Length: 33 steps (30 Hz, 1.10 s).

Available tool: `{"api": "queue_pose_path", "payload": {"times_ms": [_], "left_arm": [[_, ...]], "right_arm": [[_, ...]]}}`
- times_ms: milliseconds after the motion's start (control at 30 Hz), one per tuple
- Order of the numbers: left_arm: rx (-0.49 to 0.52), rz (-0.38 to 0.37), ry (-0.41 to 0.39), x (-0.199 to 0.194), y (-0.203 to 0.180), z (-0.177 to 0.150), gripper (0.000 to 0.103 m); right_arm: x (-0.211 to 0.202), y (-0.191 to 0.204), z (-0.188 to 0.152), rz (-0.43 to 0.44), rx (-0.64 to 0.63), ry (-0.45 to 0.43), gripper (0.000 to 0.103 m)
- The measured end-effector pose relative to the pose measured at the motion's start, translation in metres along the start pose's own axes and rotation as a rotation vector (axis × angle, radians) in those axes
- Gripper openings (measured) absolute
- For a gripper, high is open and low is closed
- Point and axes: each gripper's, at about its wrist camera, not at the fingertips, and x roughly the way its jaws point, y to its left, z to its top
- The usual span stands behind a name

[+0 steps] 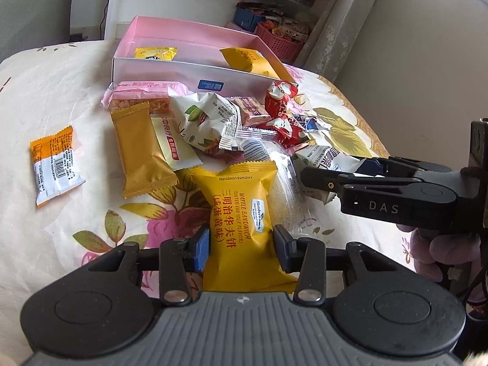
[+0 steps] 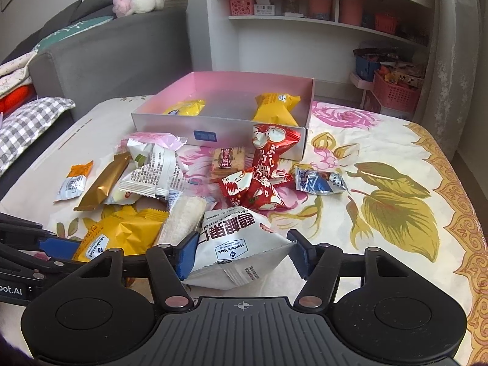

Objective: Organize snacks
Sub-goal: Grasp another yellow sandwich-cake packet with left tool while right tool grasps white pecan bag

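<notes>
A pile of snack packets lies on a floral cloth in front of a pink-lined box (image 1: 170, 70) (image 2: 164, 122) that holds two yellow packets (image 1: 247, 59) (image 2: 274, 108). My left gripper (image 1: 242, 248) has its pads against both sides of a yellow waffle sandwich packet (image 1: 236, 213), which also shows in the right wrist view (image 2: 122, 235). My right gripper (image 2: 242, 251) is open around a white pecan kernel packet (image 2: 241, 241); its right pad stands clear of the packet. In the left wrist view the right gripper (image 1: 323, 180) reaches in from the right over that white packet (image 1: 332, 158).
Other packets lie around: a gold bar (image 1: 141, 149), a white pistachio packet (image 1: 207, 122), red packets (image 2: 265, 164), a blue-white packet (image 2: 320, 180), and an orange-white packet (image 1: 55, 166) apart at the left. A sofa (image 2: 106, 52) and shelves (image 2: 305, 15) stand behind.
</notes>
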Motion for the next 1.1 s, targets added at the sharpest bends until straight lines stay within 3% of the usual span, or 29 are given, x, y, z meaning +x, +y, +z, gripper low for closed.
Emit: {"api": "queue_pose_path", "payload": {"times_ms": [400,700,800,900,1000,1100], "left_arm": [[0.084,0.013,0.001,-0.013,-0.014,-0.001,0.036],[0.084,0.010,0.004,-0.020,-0.015,0.000,0.035],[0.094,0.007,-0.006,-0.024,-0.017,0.001,0.035],[0.108,0.009,-0.014,-0.028,-0.020,0.002,0.035],[0.110,0.013,-0.012,-0.028,-0.020,0.003,0.034],[0.106,0.013,-0.009,-0.028,-0.019,0.003,0.034]], "right_arm": [[-0.016,0.003,0.003,-0.014,-0.022,-0.005,0.058],[-0.026,0.002,0.006,-0.019,-0.027,-0.018,0.052],[-0.031,0.002,0.008,-0.015,-0.024,-0.034,0.036],[-0.036,-0.001,0.012,0.011,0.000,-0.038,0.029],[-0.037,-0.001,0.012,0.009,-0.001,-0.035,0.029],[-0.035,-0.005,0.011,0.008,0.003,-0.028,0.037]]}}
